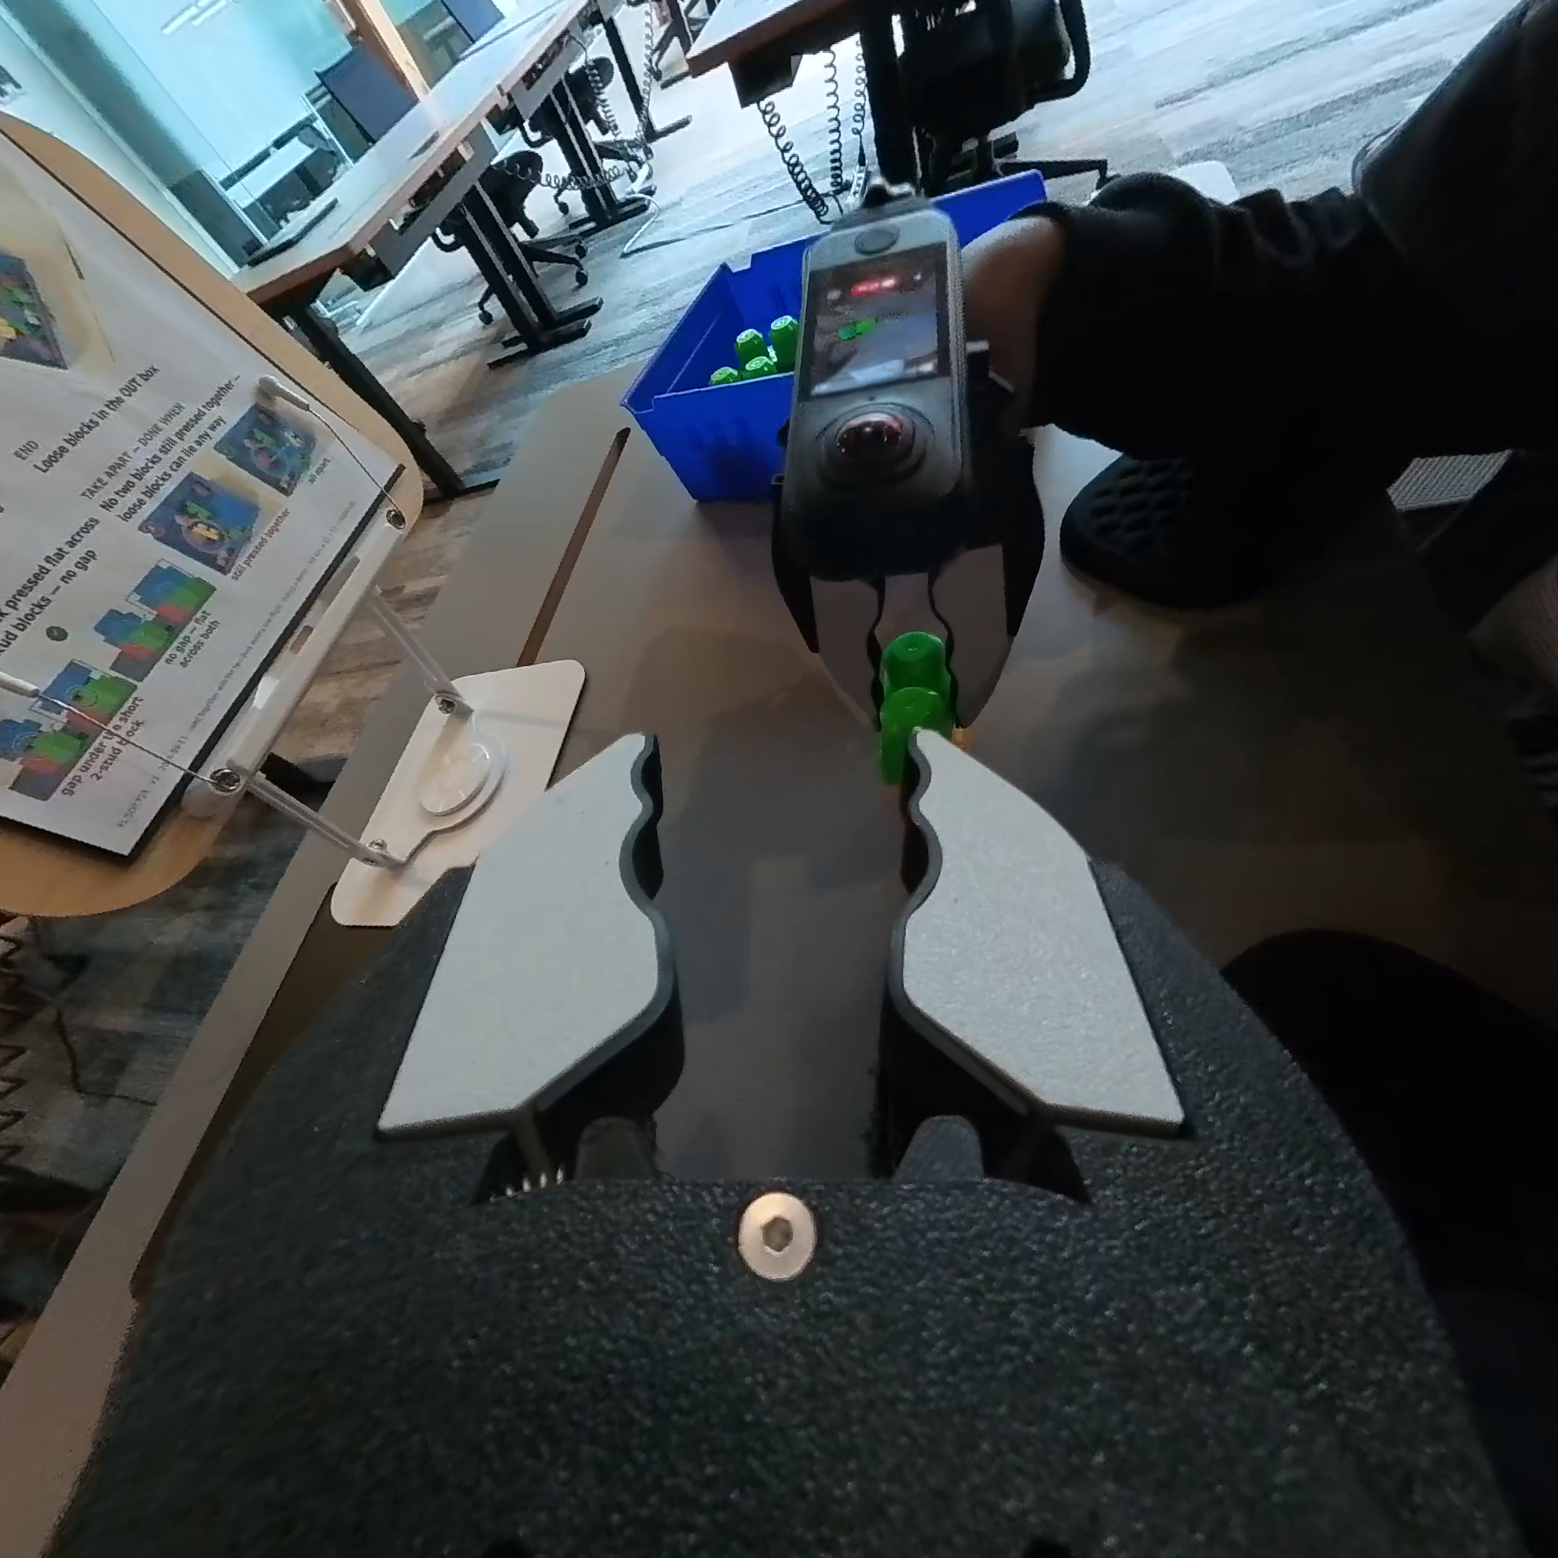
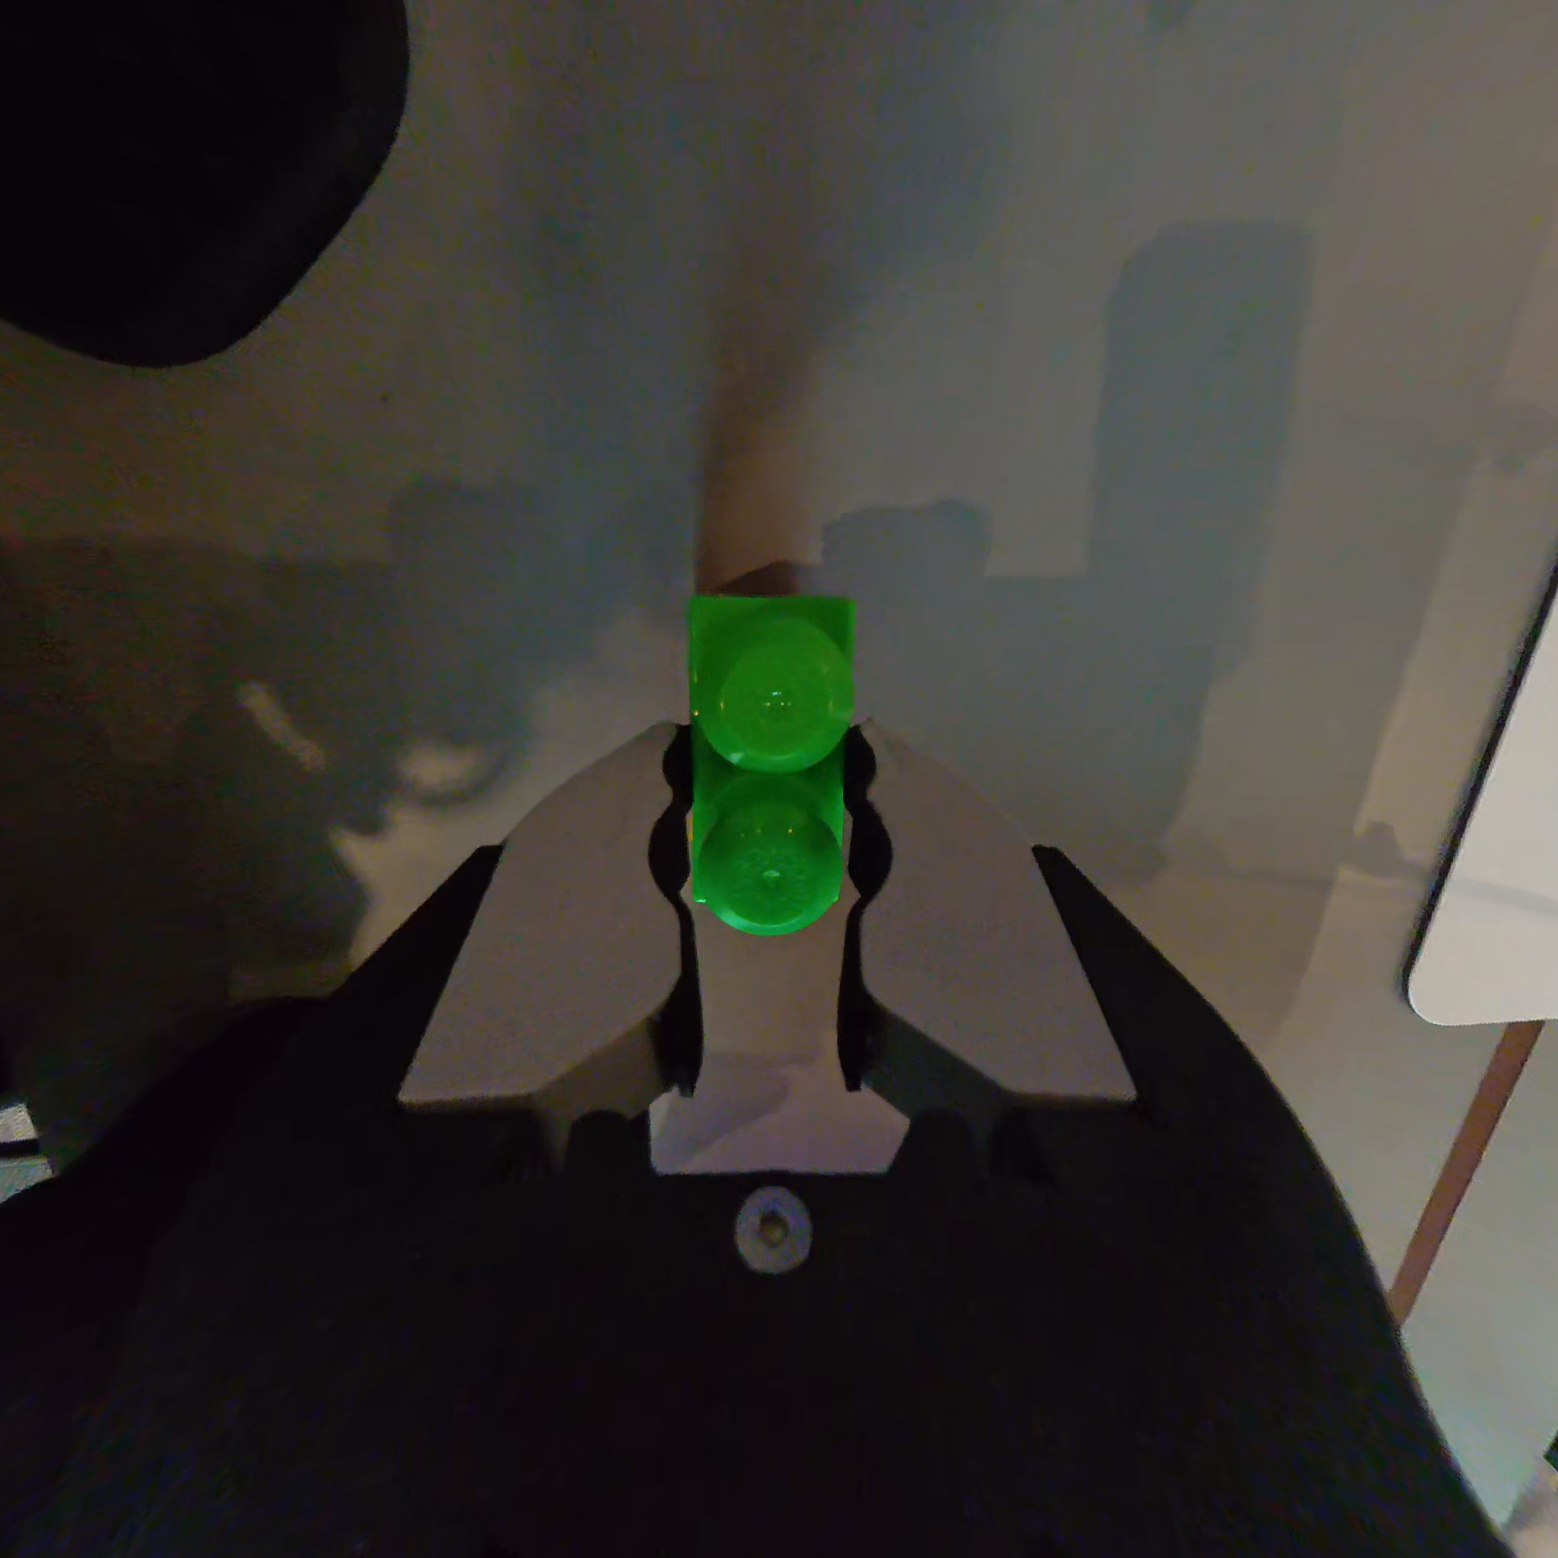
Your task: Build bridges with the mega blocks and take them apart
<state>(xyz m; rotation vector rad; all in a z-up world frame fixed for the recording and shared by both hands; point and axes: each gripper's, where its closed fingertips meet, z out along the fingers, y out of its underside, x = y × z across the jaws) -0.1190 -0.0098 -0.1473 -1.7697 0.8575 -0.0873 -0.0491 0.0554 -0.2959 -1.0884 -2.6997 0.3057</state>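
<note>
A green two-stud block [image 2: 769, 763] sits between the fingers of my right gripper [image 2: 769, 742], which is shut on it and points down at the dark table; the studs face the camera. The same block [image 1: 912, 701] shows in the left wrist view, held by the right gripper [image 1: 915, 700] just above the table. My left gripper [image 1: 784, 750] is open and empty, low over the table, its right fingertip close to the green block. More green blocks [image 1: 754, 354] lie in a blue bin [image 1: 717, 421] farther back.
A white instruction sheet on a stand [image 1: 169, 548] is at the left, its metal foot [image 1: 472, 784] on the table's left edge [image 1: 320, 843]. A person's dark sleeve [image 1: 1265, 320] holds the right gripper. A white board edge [image 2: 1501, 843] lies at the right. The gap from one gripper's tips to the other's is roughly 20 cm.
</note>
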